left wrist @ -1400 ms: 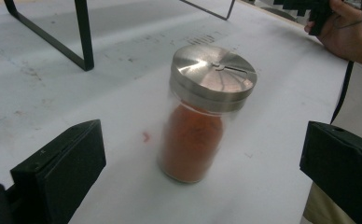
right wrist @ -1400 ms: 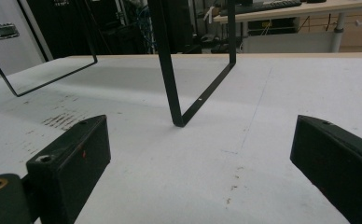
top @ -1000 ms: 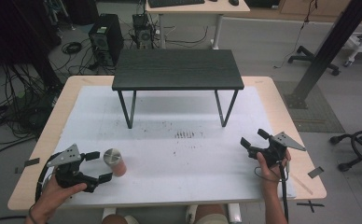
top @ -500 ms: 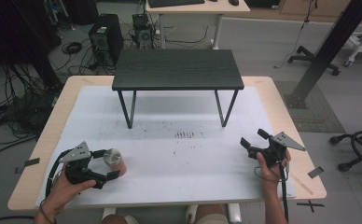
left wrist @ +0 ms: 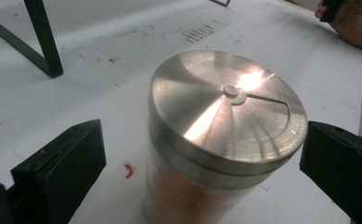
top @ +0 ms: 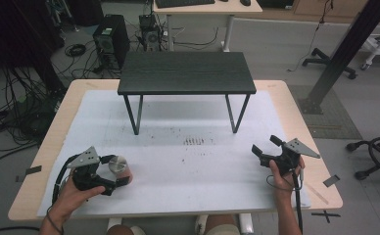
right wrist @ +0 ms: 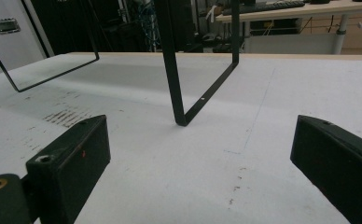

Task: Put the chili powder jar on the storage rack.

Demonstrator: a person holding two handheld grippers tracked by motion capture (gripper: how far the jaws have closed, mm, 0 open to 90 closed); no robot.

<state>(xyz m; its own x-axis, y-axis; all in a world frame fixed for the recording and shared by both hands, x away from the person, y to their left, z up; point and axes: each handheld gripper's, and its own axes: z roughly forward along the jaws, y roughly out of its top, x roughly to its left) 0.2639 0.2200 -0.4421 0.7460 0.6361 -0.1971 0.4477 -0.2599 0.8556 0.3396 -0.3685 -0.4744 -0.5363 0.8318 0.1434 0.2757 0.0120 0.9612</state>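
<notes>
A white-covered table (top: 178,161) carries a small black bench (top: 186,73) standing toward its far side, which serves here as the landmark. Near-left of the bench, close to the table's near edge, stands an upright jar (top: 119,167) with a flat metal lid (left wrist: 228,107) and orange contents visible through its clear wall. The left gripper (top: 113,172), held in the person's left hand (top: 75,191), sits at the jar with its jaws spread wide on either side of it; in the left gripper view a clear gap separates each black jaw from the jar, so neither touches it. A small red mark (left wrist: 129,169) lies on the white surface just beside the jar's base. Near-right of the bench, the right gripper (top: 264,146) is held in the person's right hand (top: 283,171) above the table, its jaws also wide apart and holding nothing; the right gripper view looks between them toward the bench's thin black leg frames (right wrist: 202,98). A patch of dark speckles (top: 196,141) marks the surface just in front of the bench.
</notes>
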